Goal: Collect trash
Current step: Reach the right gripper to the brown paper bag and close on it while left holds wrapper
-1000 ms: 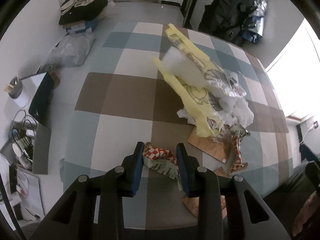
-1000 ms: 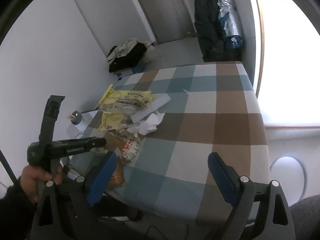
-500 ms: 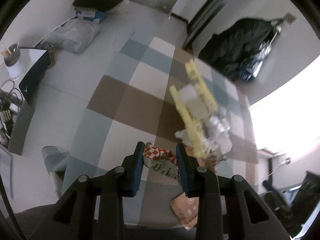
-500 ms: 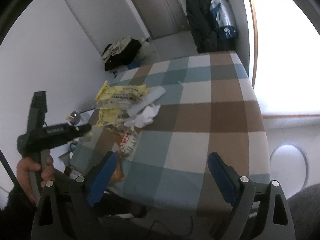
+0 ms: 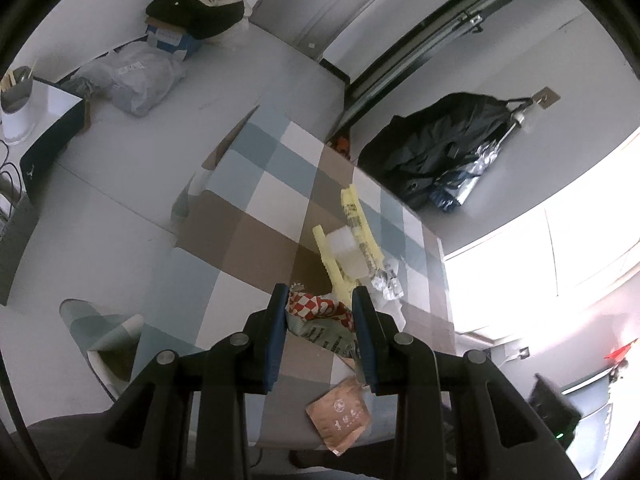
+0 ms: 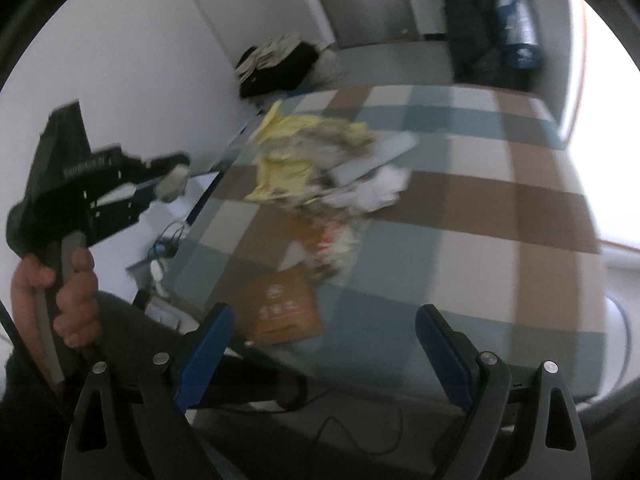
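Note:
My left gripper [image 5: 320,300] is shut on a crumpled red-and-white checkered wrapper [image 5: 318,312] and holds it high above the checkered table [image 5: 248,224]. It also shows in the right wrist view [image 6: 160,184], left of the table. On the table lie yellow packaging [image 5: 352,236] [image 6: 296,144], a white foam block [image 5: 346,250], crumpled white paper [image 6: 376,190] and a brown paper packet [image 5: 340,416] [image 6: 280,308] at the near edge. My right gripper [image 6: 324,336] is open and empty, just in front of the brown packet.
A dark jacket [image 5: 440,152] hangs on the wall behind the table. Bags and clothes [image 5: 192,12] lie on the floor by the door. A checkered stool [image 5: 104,332] stands left of the table. Cables [image 6: 168,240] lie on the floor.
My left gripper rose well above the table with the checkered wrapper in it. My right gripper moved forward and down toward the brown packet; its view is blurred.

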